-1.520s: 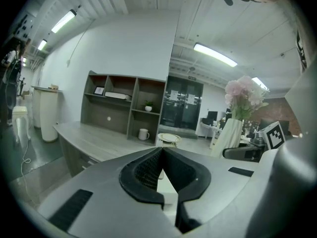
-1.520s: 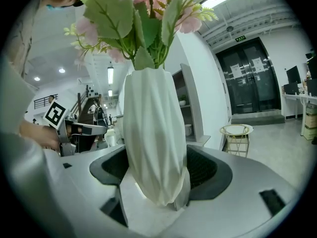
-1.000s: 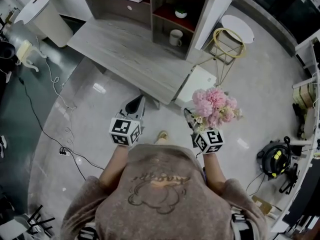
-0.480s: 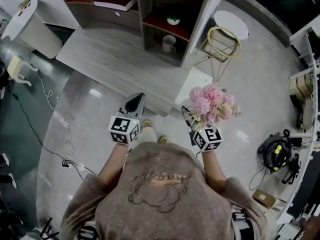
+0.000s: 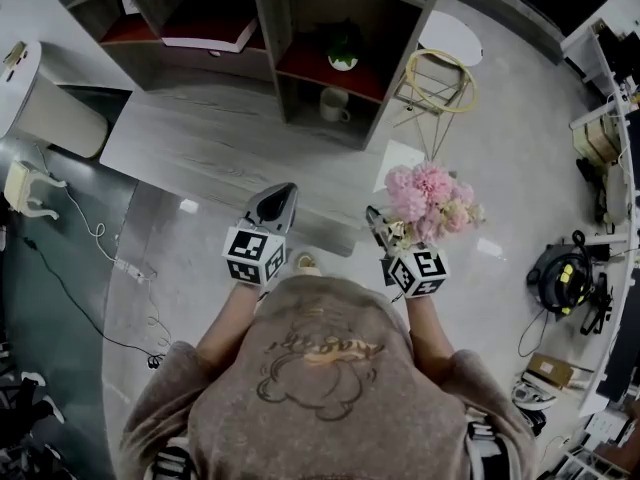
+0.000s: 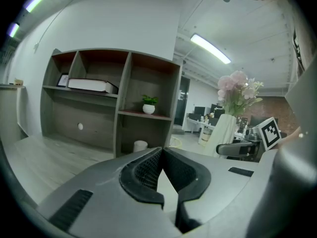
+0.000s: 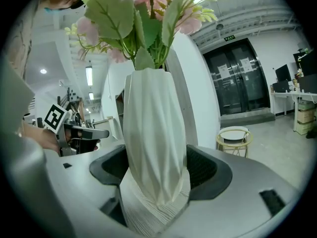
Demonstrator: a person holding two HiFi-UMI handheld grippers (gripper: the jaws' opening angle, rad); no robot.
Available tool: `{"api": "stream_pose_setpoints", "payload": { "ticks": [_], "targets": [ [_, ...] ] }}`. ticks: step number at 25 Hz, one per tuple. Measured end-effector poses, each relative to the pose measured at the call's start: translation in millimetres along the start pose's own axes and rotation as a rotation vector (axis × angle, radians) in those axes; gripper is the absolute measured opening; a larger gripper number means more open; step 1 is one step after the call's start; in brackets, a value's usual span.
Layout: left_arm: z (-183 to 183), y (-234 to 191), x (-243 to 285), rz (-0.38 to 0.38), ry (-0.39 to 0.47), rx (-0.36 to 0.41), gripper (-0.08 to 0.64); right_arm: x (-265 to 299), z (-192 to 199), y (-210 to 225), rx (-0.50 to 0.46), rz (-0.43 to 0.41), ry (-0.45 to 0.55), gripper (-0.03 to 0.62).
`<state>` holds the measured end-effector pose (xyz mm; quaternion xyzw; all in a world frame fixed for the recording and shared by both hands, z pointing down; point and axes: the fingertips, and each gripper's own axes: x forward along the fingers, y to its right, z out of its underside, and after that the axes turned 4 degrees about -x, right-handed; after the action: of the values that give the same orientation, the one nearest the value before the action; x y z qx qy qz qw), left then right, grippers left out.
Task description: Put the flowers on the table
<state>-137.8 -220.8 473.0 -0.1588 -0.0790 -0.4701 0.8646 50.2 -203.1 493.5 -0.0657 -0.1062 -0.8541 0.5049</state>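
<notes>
The shelf unit stands at the far side of the room, and the low grey table lies along its front. A person holds both grippers side by side on the near side of that table, pointing toward the shelf unit. The right gripper is level with the shelf unit's right end, and its jaws stand wide and clamp the lower body of a white ribbed vase, one pad on each side. The vase is upright and carries the pink flowers, whose heads and green leaves spread above the jaws, off the table, toward the side where a gold wire stand sits by the shelf unit's right wall. The left gripper is in front of the shelf unit's middle, its jaw tips pressed together with nothing between them. Inside the shelf unit a small potted plant sits above a white mug, and a book lies flat in the compartment left of them.
</notes>
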Motion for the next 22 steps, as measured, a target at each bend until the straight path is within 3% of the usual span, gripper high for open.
{"api": "stream_pose_setpoints", "payload": {
  "ticks": [9,22],
  "targets": [
    [-10.7,-13.5,26.2,0.058,-0.03,0.015,0.017,21.5,-13.6,4.3,0.007,0.043,0.011,0.356],
    [-17.2,-11.5,57.5,0.046,-0.004,0.006,0.017,54.8,-10.5,32.1,-0.045,0.029,-0.008,0.356]
  ]
}}
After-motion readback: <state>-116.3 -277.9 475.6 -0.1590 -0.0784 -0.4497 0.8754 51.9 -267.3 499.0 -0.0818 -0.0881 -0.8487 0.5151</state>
